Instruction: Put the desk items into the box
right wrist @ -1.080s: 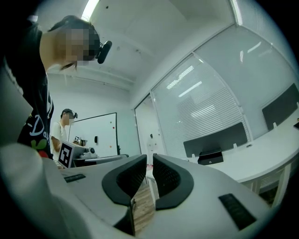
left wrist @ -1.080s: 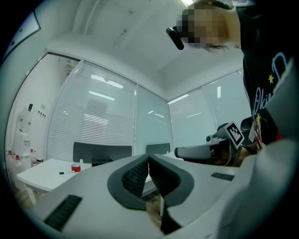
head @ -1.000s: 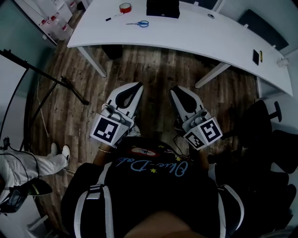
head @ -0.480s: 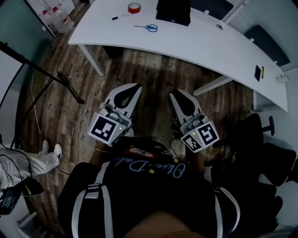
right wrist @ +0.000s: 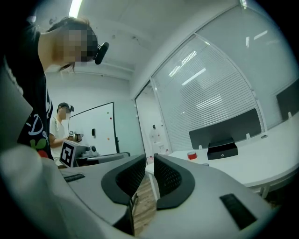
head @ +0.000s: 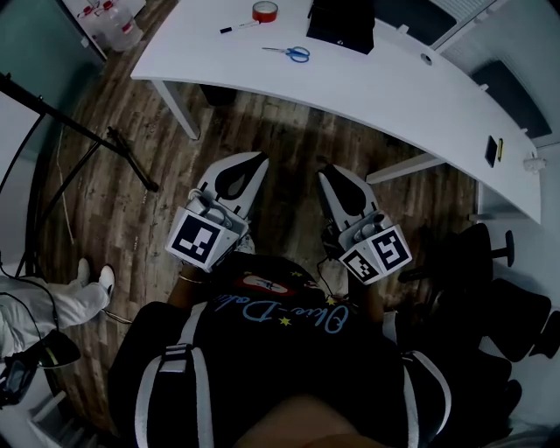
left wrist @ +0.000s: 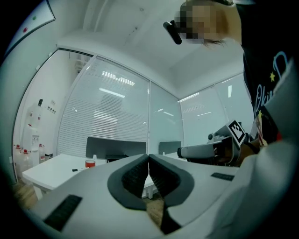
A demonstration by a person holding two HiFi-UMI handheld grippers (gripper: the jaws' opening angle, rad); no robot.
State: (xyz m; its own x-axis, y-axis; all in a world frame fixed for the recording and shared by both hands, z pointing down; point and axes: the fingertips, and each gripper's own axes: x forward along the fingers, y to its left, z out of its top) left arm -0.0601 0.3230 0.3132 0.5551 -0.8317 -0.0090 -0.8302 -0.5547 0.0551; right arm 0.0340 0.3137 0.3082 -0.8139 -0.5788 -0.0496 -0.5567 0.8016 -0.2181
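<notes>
I am closing on the desk (head: 394,87). In the last second the black box (head: 341,22), the red tape roll (head: 265,10), the scissors (head: 297,54) and the pen (head: 238,27) have all drifted toward 3 o'clock in the head view. They now lie at my 12 o'clock, the box just at 3 o'clock of the tape. My left gripper (head: 251,168) has its jaws pressed together on nothing. My right gripper (head: 335,182) has them barely apart, also empty. Both are level before my chest, well apart from every item. I judge this to be the approach only, with nothing packed yet.
</notes>
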